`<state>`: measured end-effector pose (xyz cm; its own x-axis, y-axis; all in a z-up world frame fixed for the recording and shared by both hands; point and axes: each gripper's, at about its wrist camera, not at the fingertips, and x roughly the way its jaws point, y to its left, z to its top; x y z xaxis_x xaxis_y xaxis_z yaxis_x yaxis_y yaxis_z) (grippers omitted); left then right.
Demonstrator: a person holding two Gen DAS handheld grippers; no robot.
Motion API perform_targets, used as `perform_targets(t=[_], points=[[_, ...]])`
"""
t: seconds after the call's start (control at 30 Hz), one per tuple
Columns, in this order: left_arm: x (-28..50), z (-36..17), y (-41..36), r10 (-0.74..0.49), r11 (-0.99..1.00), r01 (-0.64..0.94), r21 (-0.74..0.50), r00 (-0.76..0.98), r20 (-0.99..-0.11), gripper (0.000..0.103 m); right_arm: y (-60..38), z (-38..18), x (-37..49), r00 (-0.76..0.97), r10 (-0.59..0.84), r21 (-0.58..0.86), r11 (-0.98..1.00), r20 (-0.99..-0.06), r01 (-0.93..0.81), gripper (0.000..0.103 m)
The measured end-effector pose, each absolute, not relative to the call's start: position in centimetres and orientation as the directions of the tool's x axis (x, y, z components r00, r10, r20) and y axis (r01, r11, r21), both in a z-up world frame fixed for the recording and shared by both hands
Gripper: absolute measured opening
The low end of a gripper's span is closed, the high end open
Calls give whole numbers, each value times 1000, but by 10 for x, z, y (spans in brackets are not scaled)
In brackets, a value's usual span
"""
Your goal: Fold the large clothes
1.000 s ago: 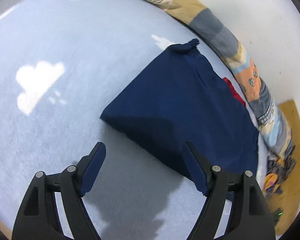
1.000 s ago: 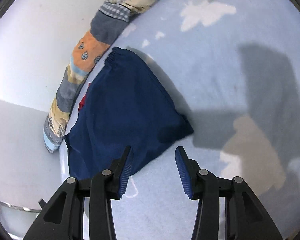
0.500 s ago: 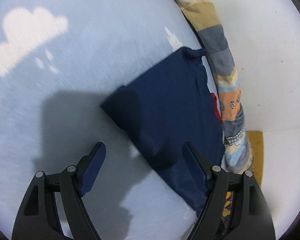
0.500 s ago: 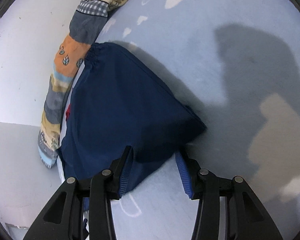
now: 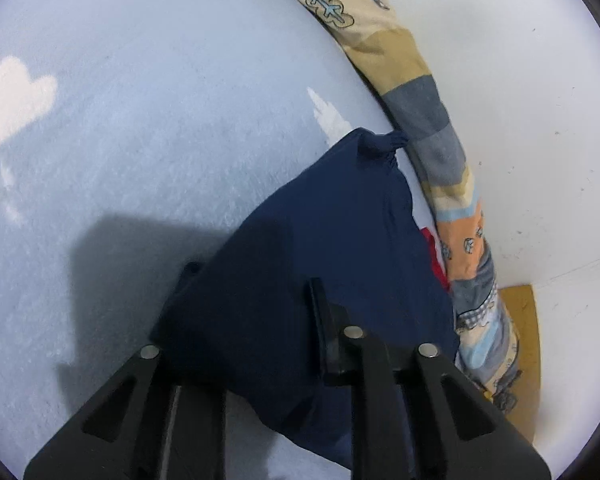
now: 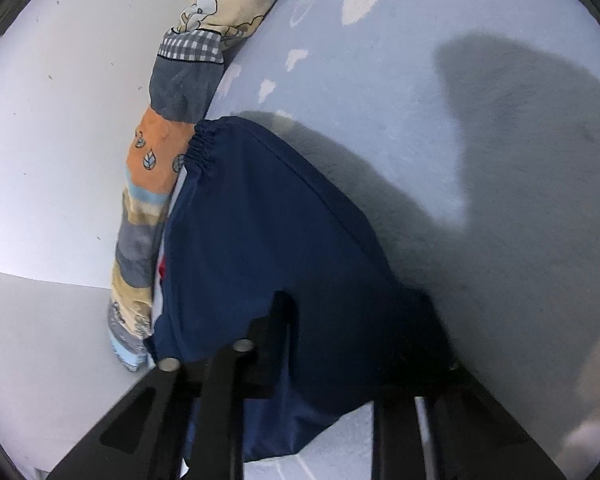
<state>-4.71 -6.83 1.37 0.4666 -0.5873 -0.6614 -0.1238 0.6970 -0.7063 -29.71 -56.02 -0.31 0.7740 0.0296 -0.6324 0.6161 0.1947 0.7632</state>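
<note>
A folded navy blue garment [image 5: 340,248] lies on a light blue bedsheet with white clouds [image 5: 140,120], close to the wall. It also shows in the right wrist view [image 6: 268,240], its elastic waistband at the far end. My left gripper [image 5: 252,280] has narrowed its fingers around the near left corner of the garment; cloth bunches between them. My right gripper [image 6: 356,304] grips the near right corner; its right finger is hidden under the cloth.
A long patchwork bolster [image 5: 432,140] runs along the white wall [image 5: 520,120] behind the garment, also in the right wrist view [image 6: 160,184]. A red item [image 5: 434,256] peeks out beside the garment. A wooden floor strip [image 5: 520,320] shows at the bed's end.
Both grippers moved forward onto the garment's near corners and narrowed from wide open to closed on the cloth.
</note>
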Motion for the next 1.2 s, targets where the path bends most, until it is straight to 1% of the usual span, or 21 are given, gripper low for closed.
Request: perform_targets(t=[0.07, 0.13, 0.2, 0.33, 0.43, 0.6, 0.67, 0.73, 0.77, 0.83, 0.87, 0.9, 0.93, 0.97, 1.0, 1.03, 1.07, 1.1, 1.13, 1.17, 1.2], points=[[-48, 17, -70, -570, 719, -108, -687, 475, -670, 14, -558, 4, -295, 769, 20, 751, 230, -639, 618, 12], [-53, 27, -71, -554, 737, -81, -671, 496, -668, 9, -556, 11, -297, 779, 10, 758, 242, -626, 606, 10], [-59, 37, -71, -542, 757, -50, -651, 507, -670, 7, -553, 17, -302, 792, -5, 766, 247, -611, 593, 8], [-79, 52, -61, -527, 778, -35, -628, 508, -681, 6, -540, 40, -315, 790, -59, 738, 318, -611, 595, 7], [-92, 58, -52, -516, 783, -54, -620, 500, -696, 6, -534, 48, -334, 792, -68, 742, 310, -607, 595, 6], [-120, 72, -31, -501, 783, -73, -618, 515, -696, 5, -524, 61, -374, 795, -79, 737, 329, -602, 591, 6], [-129, 76, -21, -493, 784, -81, -616, 521, -697, 5, -523, 63, -389, 801, -78, 743, 327, -594, 583, 0], [-136, 82, -9, -458, 794, -103, -599, 548, -700, 5, -526, 63, -400, 797, -76, 743, 318, -599, 589, 0], [-137, 83, -3, -453, 793, -108, -600, 554, -698, 5, -529, 60, -405, 799, -54, 754, 298, -599, 586, 5], [-137, 77, 8, -449, 784, -139, -605, 545, -708, 7, -535, 48, -418, 807, -36, 784, 218, -589, 581, 8], [-136, 71, 10, -463, 773, -153, -616, 528, -712, 11, -539, 39, -423, 821, -28, 808, 160, -571, 567, 9], [-133, 62, 12, -490, 752, -180, -634, 490, -721, 30, -541, 33, -427, 832, -15, 825, 123, -554, 552, 10], [-131, 54, 12, -507, 738, -203, -643, 462, -728, 50, -544, 28, -427, 839, -2, 835, 90, -544, 542, 16], [-130, 45, 13, -532, 711, -232, -664, 440, -723, 52, -544, 24, -426, 835, 8, 833, 73, -550, 548, 25], [-130, 39, 12, -547, 692, -250, -677, 431, -718, 52, -544, 21, -422, 836, 11, 835, 68, -549, 547, 29], [-128, 35, 12, -557, 678, -263, -686, 424, -714, 54, -542, 20, -419, 837, 13, 836, 66, -547, 545, 37], [-126, 30, 11, -566, 662, -280, -696, 421, -708, 55, -540, 21, -413, 836, 16, 835, 73, -548, 545, 42], [-126, 28, 9, -570, 654, -288, -700, 420, -706, 58, -538, 20, -409, 834, 19, 833, 79, -551, 548, 45], [-122, 23, 5, -570, 653, -296, -698, 415, -709, 61, -537, 19, -401, 828, 23, 826, 83, -561, 557, 54], [-120, 21, 1, -565, 661, -295, -690, 409, -716, 61, -537, 17, -396, 824, 26, 823, 84, -566, 562, 57], [-117, 18, -4, -563, 671, -287, -683, 402, -722, 61, -537, 14, -390, 821, 22, 820, 83, -570, 567, 57]])
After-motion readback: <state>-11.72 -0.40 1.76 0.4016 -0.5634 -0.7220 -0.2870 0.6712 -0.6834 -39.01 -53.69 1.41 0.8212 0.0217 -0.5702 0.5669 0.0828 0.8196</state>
